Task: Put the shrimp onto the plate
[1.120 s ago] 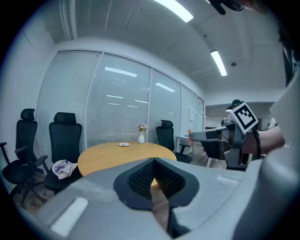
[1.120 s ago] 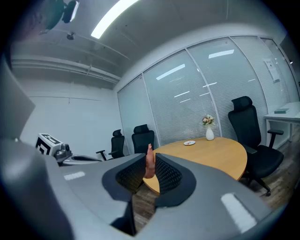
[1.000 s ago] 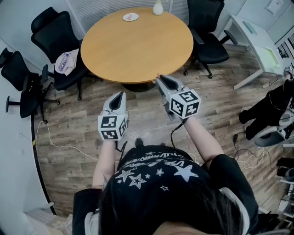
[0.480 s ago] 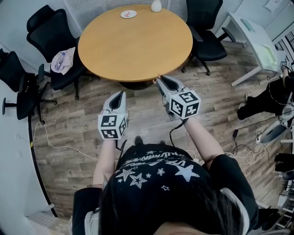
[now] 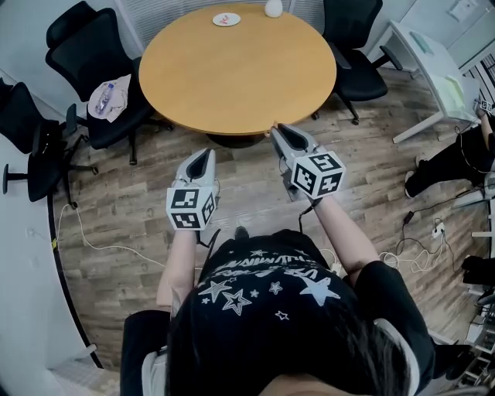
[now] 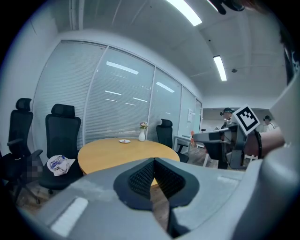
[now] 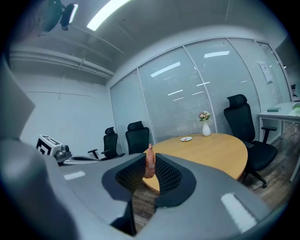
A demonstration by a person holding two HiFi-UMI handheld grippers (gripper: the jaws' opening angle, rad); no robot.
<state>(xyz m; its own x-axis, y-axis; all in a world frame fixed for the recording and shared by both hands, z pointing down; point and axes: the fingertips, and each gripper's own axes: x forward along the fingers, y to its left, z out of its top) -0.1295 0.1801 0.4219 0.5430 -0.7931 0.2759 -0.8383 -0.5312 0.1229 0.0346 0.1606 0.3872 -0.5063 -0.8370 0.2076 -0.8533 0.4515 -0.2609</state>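
Shrimp upright between right gripper's 2 pads, tip above.

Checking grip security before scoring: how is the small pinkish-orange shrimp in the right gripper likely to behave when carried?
The small pinkish-orange shrimp stands upright and unbent between the textured pads of the right gripper, so it is probably fairly stiff. It is thin and small, so likely light. Its tip pokes above the pads, so it might pivot or slip.

Two grippers are counted: the left gripper and the right gripper. One shrimp is counted between the right gripper's jaws. Ahead of both, one table, one plate, one vase and three chairs are counted.
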